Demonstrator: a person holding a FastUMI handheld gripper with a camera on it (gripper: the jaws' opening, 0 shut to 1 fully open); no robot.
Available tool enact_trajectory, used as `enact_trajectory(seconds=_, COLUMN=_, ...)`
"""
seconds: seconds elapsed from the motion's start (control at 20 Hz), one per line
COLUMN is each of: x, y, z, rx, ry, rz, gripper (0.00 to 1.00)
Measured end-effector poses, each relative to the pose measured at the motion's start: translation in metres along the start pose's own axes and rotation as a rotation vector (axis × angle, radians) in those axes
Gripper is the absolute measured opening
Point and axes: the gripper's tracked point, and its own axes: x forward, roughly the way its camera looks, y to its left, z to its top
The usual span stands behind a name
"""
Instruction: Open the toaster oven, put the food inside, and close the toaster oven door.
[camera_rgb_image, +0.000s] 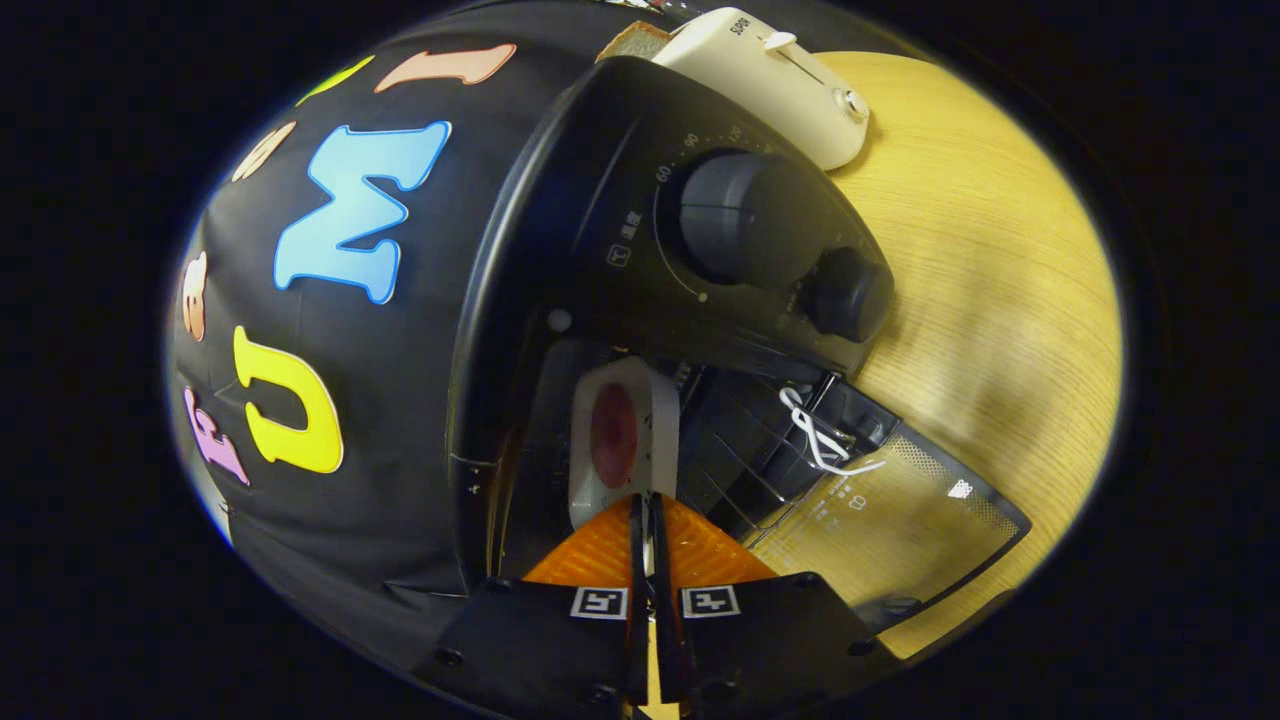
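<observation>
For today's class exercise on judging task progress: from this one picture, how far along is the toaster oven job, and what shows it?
Done: the toaster oven is open, its glass door folded down toward the wooden table. In hand: the gripper, fingers nearly together, seems to pinch the edge of a white plate carrying reddish food, at the oven's mouth over the wire rack. Left: set it down, let go, close the door.

Glossy black plastic toaster oven with a glass door and wire rack on matt wood-grain table.
</observation>
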Motion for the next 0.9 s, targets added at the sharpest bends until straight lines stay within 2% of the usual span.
enact_trajectory(seconds=0.1, x=-0.006, y=0.007, z=-0.004, rx=-0.007, ry=0.018, rz=0.03, gripper=0.13)
enact_trajectory(seconds=0.2, x=-0.015, y=0.01, z=-0.016, rx=-0.035, ry=0.058, rz=0.048, gripper=0.35)
enact_trajectory(seconds=0.25, x=-0.021, y=0.01, z=-0.023, rx=-0.055, ry=0.075, rz=0.057, gripper=0.53)
enact_trajectory(seconds=0.45, x=-0.046, y=0.011, z=-0.053, rx=-0.16, ry=0.161, rz=0.075, gripper=0.98)
enact_trajectory(seconds=0.9, x=-0.076, y=0.003, z=-0.077, rx=-0.649, ry=0.203, rz=0.03, gripper=0.98)
